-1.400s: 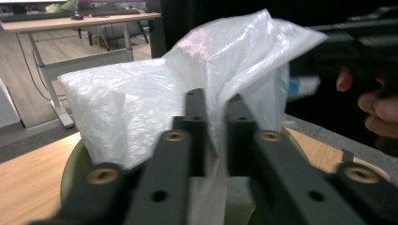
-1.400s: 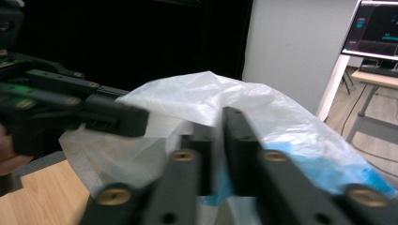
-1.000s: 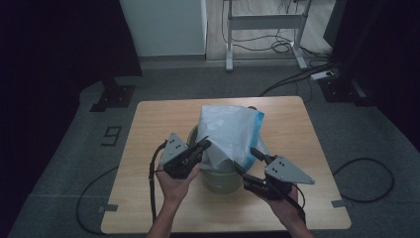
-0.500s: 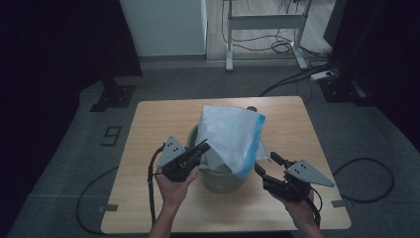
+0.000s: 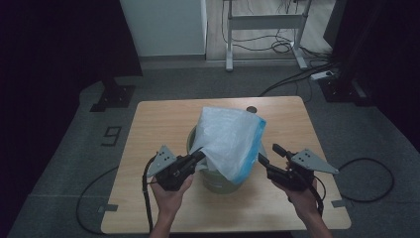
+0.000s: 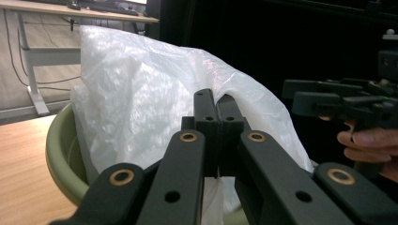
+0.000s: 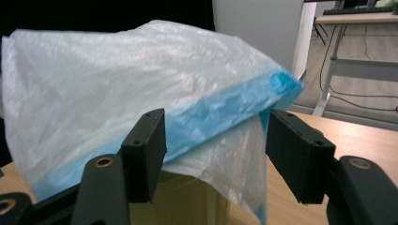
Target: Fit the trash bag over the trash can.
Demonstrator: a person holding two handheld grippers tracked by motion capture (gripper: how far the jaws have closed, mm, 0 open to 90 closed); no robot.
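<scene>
High view: bag (image 5: 229, 141) drapes over bin (image 5: 218, 181) at table (image 5: 148, 124) centre. Left tool (image 5: 200, 154) stays clenched on bag's edge. Right tool (image 5: 267, 156), jaws just narrowing yet released, has come to bag's blue hem, ready to pinch.

centre: bin (image 5: 220, 181) with bag (image 5: 230, 144) draped over it blocks the way between the two claws | left claw (image 5: 200, 155): at the bag, no room on its inner side | right claw (image 5: 267, 156): bag edge between its jaws | counter (image 5: 163, 119): free behind and beside the bin | small dark thing (image 5: 252, 109): near far edge
</scene>
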